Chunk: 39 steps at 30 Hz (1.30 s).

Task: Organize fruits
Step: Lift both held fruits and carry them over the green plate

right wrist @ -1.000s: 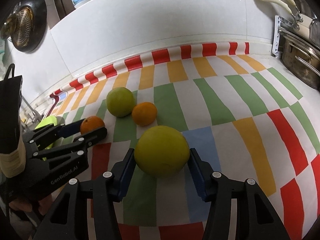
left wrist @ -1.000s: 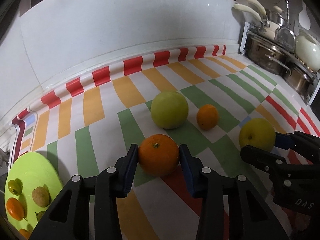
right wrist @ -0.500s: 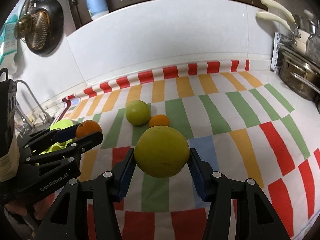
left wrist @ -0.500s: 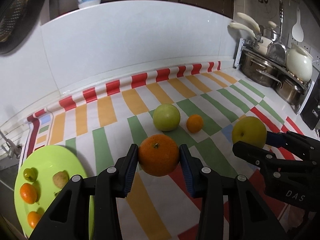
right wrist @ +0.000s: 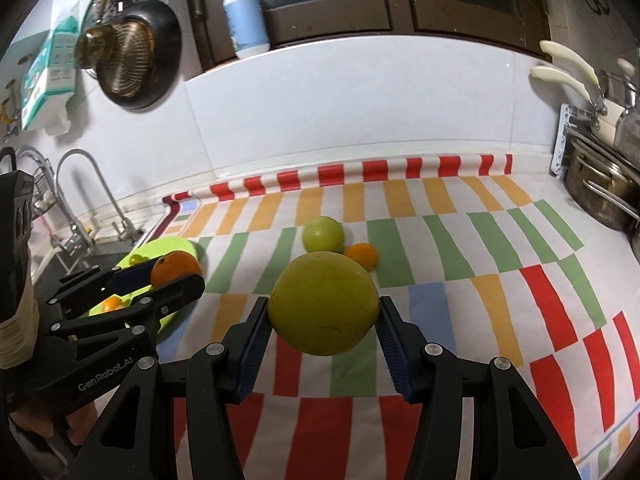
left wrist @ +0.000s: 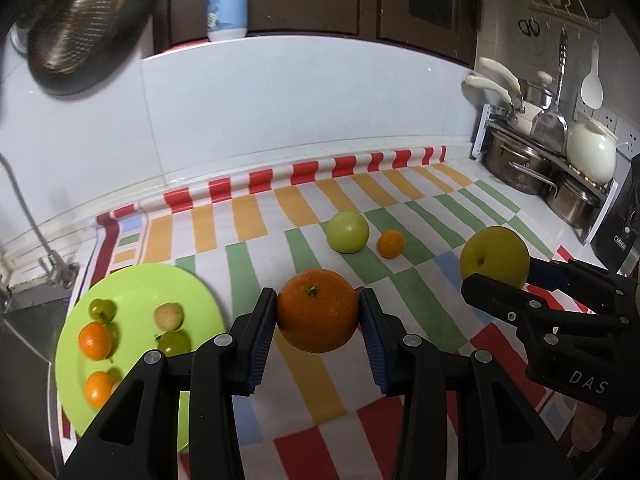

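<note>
My left gripper [left wrist: 318,312] is shut on a large orange [left wrist: 318,310], held above the striped mat. My right gripper [right wrist: 323,306] is shut on a big yellow-green fruit [right wrist: 323,304], also lifted off the mat. Each gripper shows in the other's view: the right gripper [left wrist: 504,272] with its yellow-green fruit [left wrist: 494,256] at the right, the left gripper [right wrist: 172,278] with the orange [right wrist: 174,267] at the left. A green apple [left wrist: 347,232] and a small orange [left wrist: 391,244] lie on the mat beyond. A lime-green plate [left wrist: 136,292] at the left holds several small fruits.
A sink and tap [right wrist: 92,200] lie left of the plate. Steel pots [left wrist: 520,160] and a white kettle [left wrist: 590,148] stand on a rack at the right. A white tiled wall [left wrist: 300,100] backs the counter, with a pan [right wrist: 132,68] hanging on it.
Both grippers have risen and pulled back from the mat with their fruits held. The apple and small orange look smaller and farther, and more of the plate shows.
</note>
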Available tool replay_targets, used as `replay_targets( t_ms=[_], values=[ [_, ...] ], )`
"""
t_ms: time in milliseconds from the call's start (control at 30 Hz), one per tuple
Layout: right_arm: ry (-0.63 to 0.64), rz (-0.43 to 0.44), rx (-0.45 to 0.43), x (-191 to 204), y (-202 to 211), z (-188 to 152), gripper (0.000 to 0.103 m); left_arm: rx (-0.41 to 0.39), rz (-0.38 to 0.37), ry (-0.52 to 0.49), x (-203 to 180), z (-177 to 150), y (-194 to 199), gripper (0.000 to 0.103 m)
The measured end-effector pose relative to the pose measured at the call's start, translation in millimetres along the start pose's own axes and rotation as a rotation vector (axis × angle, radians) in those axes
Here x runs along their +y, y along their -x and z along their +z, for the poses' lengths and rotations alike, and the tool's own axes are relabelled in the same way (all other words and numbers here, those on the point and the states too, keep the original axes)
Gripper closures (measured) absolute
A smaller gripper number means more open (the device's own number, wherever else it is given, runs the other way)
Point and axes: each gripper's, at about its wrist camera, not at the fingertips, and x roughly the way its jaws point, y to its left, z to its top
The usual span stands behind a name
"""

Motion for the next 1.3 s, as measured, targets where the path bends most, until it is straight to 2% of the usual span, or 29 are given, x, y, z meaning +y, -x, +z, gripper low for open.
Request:
replay_targets(
  t_ms=[300, 800, 1067, 1300],
  values=[
    [0.051, 0.049, -0.026, 27, 13, -1, 0.049, -0.041, 0.051, 0.034, 17, -11, 36, 0.062],
    [0.144, 0.17, -0.069, 100, 11, 9, 0.049, -0.089, 0.189, 0.1, 79, -31, 85, 0.062],
    [0.185, 0.229, -0.071, 139, -2, 15, 0.049, -0.094, 0.249, 0.125, 115, -42, 96, 0.062],
    [0.219, 0.271, -0.055, 173, -21, 18, 0.049, -0.066, 0.282, 0.143, 149, -51, 91, 0.062]
  ],
)
